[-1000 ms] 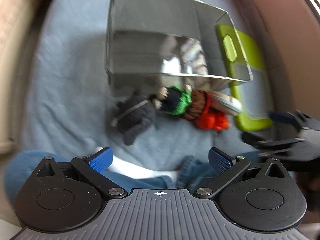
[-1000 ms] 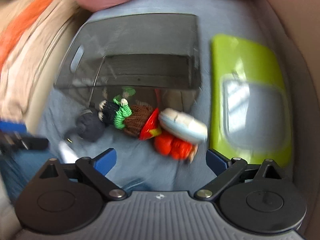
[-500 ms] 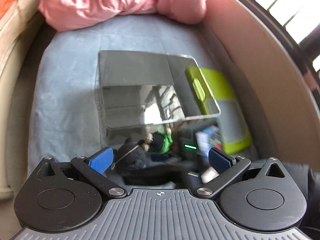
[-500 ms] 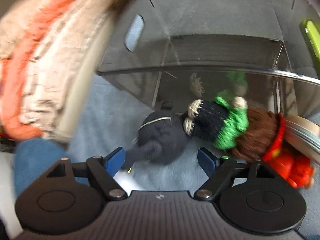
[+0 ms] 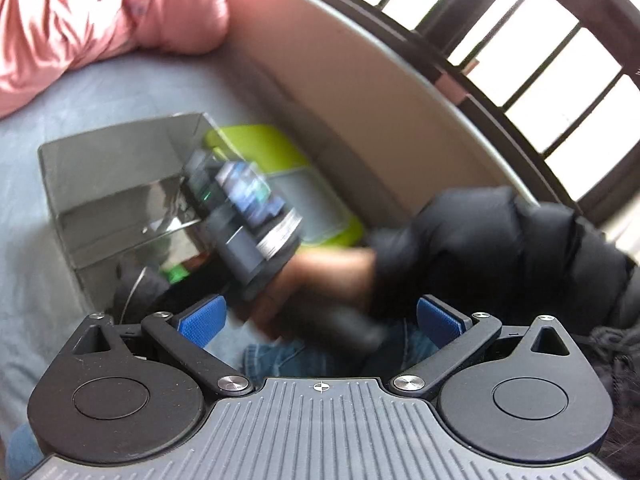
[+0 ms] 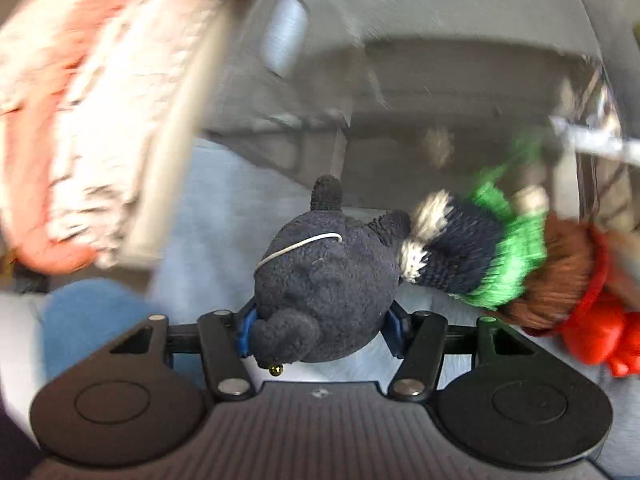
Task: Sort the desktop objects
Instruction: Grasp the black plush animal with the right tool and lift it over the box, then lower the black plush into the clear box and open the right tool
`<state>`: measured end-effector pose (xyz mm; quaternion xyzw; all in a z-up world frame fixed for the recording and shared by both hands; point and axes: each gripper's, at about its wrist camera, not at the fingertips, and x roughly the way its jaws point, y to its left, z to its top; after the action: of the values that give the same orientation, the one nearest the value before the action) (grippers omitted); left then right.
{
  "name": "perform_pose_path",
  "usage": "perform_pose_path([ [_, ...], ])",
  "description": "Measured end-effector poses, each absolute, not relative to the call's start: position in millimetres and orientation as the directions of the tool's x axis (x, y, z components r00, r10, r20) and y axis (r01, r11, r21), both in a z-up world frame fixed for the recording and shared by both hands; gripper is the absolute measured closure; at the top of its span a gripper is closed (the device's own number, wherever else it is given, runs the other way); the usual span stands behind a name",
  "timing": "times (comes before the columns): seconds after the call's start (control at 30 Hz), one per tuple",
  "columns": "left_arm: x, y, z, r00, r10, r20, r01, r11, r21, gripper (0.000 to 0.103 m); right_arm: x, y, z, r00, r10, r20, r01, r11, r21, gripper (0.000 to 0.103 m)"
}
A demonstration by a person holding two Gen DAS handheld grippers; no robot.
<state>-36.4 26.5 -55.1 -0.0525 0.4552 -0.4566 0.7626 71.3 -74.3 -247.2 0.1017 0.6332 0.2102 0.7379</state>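
My right gripper is shut on a dark navy plush toy with a white cord, low over the blue-grey fabric. Right of it lie a knitted navy-and-green doll, a brown knitted piece and a red toy. Behind them stands a smoky clear plastic bin. My left gripper is open and holds nothing, raised above the scene. In the left wrist view the bin sits at left, and the person's hand grips the other gripper's body over the toys.
A lime-green lid lies right of the bin. A pink cushion is at the far end, and a tan padded wall runs along the right. An orange-and-cream blanket hangs at left. Blue jeans show below.
The right gripper moved in and shut on the navy plush toy. The left gripper lifted and swung right, so the right hand and dark sleeve now fill its view.
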Motion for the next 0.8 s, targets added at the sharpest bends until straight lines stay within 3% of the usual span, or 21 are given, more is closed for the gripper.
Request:
perform_pose_path([
  [0.23, -20.6, 29.5, -76.3, 0.097, -0.787, -0.61, 0.629, 0.523, -0.575, 0.0, 92.0, -125.0, -125.7, 0.355, 0.354, -0.865, -0.163, 0.935, 0.315, 0.042],
  [0.33, -12.4, 18.6, -92.8, 0.039, -0.781, -0.624, 0.624, 0.507, -0.595, 0.0, 128.2, -124.8, -109.3, 0.419, 0.319, -0.85, -0.118, 0.947, 0.298, 0.042],
  [0.43, -8.8, 19.2, -112.5, 0.024, -0.746, -0.666, 0.613, 0.537, -0.579, 0.0, 179.4, -111.0, -135.9, 0.38, 0.29, -0.878, -0.086, 0.957, 0.279, 0.041],
  [0.6, 1.9, 34.0, -164.2, -0.028, -0.701, -0.713, 0.52, 0.599, -0.609, 0.0, 227.4, -74.5, -223.0, 0.146, 0.23, -0.962, -0.023, 0.973, 0.23, 0.04],
  [0.8, 15.2, 28.8, -195.2, -0.027, -0.642, -0.766, 0.465, 0.671, -0.578, 0.0, 243.5, -35.4, -305.7, -0.071, 0.214, -0.974, 0.024, 0.977, 0.212, 0.037],
])
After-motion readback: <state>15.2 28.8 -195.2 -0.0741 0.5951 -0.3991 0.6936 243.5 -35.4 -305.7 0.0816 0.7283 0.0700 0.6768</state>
